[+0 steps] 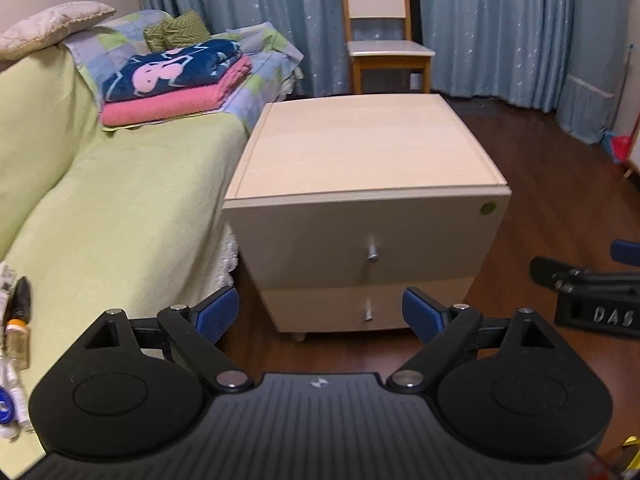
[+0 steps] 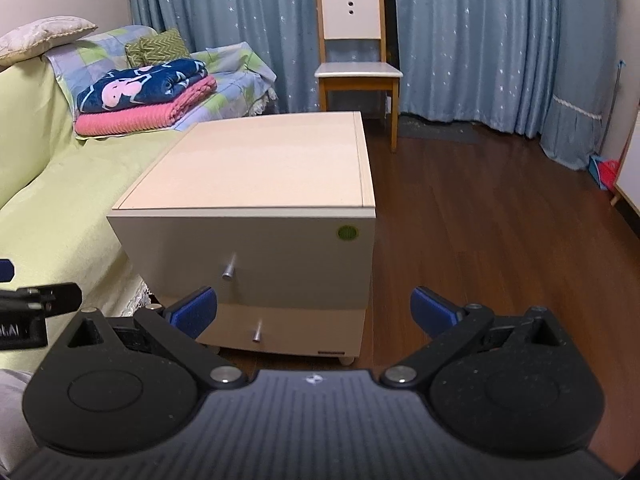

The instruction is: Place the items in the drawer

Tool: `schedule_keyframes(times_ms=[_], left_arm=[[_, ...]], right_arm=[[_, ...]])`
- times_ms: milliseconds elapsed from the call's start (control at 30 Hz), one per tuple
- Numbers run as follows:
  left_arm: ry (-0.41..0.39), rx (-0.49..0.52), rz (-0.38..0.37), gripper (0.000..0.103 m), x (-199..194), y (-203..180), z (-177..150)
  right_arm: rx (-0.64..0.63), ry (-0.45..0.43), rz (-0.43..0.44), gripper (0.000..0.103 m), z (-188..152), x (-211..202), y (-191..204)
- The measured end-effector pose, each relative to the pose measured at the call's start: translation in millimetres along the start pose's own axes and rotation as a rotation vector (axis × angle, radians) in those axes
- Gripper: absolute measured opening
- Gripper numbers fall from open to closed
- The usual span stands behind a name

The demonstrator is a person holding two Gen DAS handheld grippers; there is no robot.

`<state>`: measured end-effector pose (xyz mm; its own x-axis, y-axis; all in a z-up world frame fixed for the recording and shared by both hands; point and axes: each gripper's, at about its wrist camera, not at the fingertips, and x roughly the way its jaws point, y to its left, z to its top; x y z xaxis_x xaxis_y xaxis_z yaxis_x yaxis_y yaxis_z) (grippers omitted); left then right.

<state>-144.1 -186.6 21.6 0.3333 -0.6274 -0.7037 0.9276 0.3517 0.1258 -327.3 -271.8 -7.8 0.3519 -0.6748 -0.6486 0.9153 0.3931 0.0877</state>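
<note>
**Both grippers spread, short of the closed drawers**

While the two drawers sit shut, both grippers hang in front of the cabinet [image 1: 360, 152], holding nothing.

- Left gripper [image 1: 322, 314]: blue pads wide apart, nothing between them. It faces the cabinet front, well short of it. Through the gap: the lower drawer [image 1: 332, 308] and its knob [image 1: 368, 314].
- Right gripper [image 2: 314, 312]: pads likewise wide apart, empty. It sits to the right of the left one; its tip shows at the right edge of the left view, and the left one's tip shows at the left edge of the right view.
- Upper drawer [image 2: 280, 260]: closed, metal knob [image 2: 229, 271] sticking out at centre, green round sticker [image 2: 347, 234] near its top right corner.
- Lower drawer: closed, smaller knob.
- Cabinet: pale wood, bare top, short feet, on a dark wood floor [image 2: 500, 220]. Its left side stands just beside the sofa [image 1: 100, 200], which has a light green cover.
- Items: small things lie on the sofa seat at the far left edge of the left view [image 1: 14, 360] — a small bottle with an orange cap, a dark tube, white pieces. Mostly cut off; cannot tell more.
- Background: folded blankets [image 1: 172, 80], navy on pink, farther along the sofa; a chair [image 2: 354, 60] before blue curtains [image 2: 480, 40].
</note>
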Motion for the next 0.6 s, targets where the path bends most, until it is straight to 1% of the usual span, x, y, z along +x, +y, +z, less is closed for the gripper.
schedule_keyframes(times_ms=[233, 367, 600], left_arm=[[-0.005, -0.045, 0.014, 0.090, -13.3, 10.1, -13.6], [-0.010, -0.057, 0.040, 0.090, -20.2, 11.6, -18.6], [-0.008, -0.050, 0.041, 0.090, -26.9, 4.3, -24.0]], right_arm=[[0.019, 0.027, 0.007, 0.102, -3.6, -2.6, 6.0], [0.013, 0.020, 0.007, 0.102, -6.8, -6.4, 7.2], [0.003, 0.007, 0.008, 0.102, -12.4, -13.0, 9.2]])
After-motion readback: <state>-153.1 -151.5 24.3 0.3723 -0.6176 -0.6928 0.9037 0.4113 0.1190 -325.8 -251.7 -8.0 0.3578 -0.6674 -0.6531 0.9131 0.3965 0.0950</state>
